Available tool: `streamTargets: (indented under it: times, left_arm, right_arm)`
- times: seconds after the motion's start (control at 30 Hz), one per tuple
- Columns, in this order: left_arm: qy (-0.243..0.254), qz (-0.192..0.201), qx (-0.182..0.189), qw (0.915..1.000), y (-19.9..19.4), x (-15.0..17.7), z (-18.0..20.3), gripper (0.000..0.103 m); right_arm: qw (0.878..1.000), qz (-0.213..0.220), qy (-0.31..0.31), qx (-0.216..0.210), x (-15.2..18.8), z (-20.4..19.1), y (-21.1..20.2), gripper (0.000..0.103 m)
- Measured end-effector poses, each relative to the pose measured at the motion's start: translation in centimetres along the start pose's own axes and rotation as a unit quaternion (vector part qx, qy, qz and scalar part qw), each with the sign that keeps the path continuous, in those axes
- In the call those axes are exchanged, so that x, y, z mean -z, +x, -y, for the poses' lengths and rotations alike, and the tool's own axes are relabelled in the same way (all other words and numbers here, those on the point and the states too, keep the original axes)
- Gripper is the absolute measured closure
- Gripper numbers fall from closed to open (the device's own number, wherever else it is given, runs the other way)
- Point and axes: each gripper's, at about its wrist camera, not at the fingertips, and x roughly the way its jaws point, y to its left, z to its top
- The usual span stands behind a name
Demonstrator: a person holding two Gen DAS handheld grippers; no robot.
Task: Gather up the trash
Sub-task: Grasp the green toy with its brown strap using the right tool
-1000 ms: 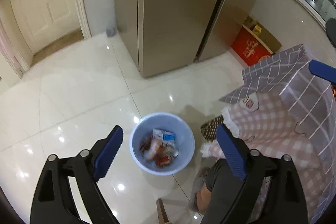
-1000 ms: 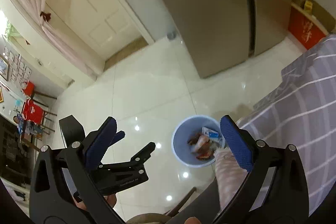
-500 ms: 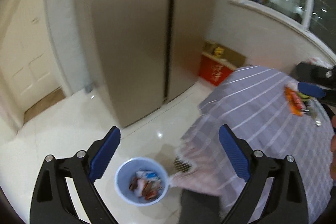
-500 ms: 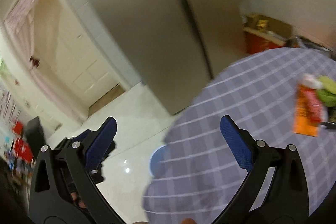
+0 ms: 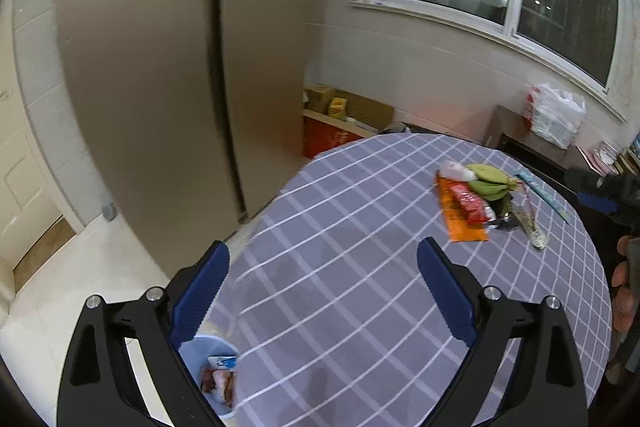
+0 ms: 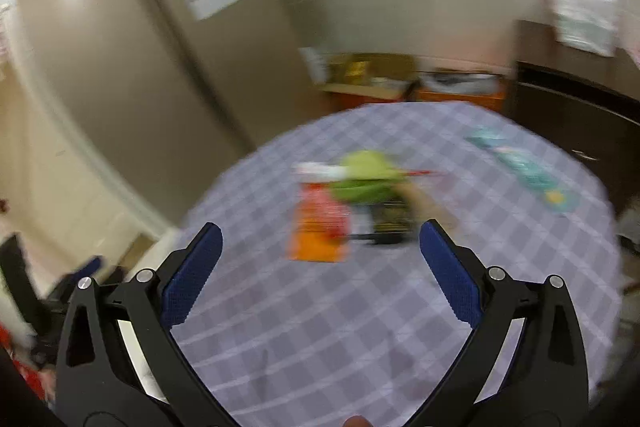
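A pile of trash lies on the round checked table: an orange wrapper, a red packet, a green banana peel and a clear bag. The right wrist view shows the pile blurred, with the orange wrapper and green peel. A light blue trash bin with wrappers inside stands on the floor at the table's left edge. My left gripper is open and empty above the table's near side. My right gripper is open and empty, facing the pile.
A tall beige refrigerator stands left of the table. A teal flat packet lies at the table's far right. Boxes sit on the floor behind the table. A white plastic bag rests on a dark cabinet under the window.
Both grippers swung up and right from the bin on the floor to the table top. The trash pile has come into view ahead. Both stay open.
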Motion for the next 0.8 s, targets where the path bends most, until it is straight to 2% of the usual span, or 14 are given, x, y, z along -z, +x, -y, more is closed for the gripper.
streamTargets:
  times: [0.1,0.23,0.3,0.4,0.5,0.7,0.8]
  left_arm:
    - [0.012,-0.009,0.008,0.9999,1.0,-0.8,1.8,0.01]
    - [0.02,-0.019,0.018,0.9995,2.3,-1.1,3.7,0.01]
    - [0.019,-0.025,0.024,0.9992,3.1,-1.2,4.6,0.01]
    - [0.02,-0.032,0.033,0.9988,4.1,-1.3,5.8,0.01]
    - [0.026,-0.037,0.037,0.9983,5.0,-1.5,6.9,0.01]
    - [0.039,-0.047,0.041,0.9973,6.4,-1.9,8.3,0.01]
    - [0.04,-0.051,0.044,0.9969,7.4,-2.3,8.7,0.01]
  right_arm:
    - [0.999,-0.005,0.019,0.051,0.4,4.4,0.2,0.006]
    - [0.993,-0.034,0.003,0.114,1.5,7.4,2.3,0.006]
    - [0.991,-0.048,-0.001,0.126,1.9,8.3,3.3,0.006]
    - [0.99,-0.059,-0.02,0.123,2.2,8.7,4.6,0.006]
    - [0.992,-0.053,-0.036,0.106,1.4,7.6,5.4,0.006]
    - [0.996,-0.035,-0.071,0.045,-2.1,4.5,8.1,0.006]
    - [0.995,-0.048,-0.084,0.031,-3.2,3.3,10.3,0.01]
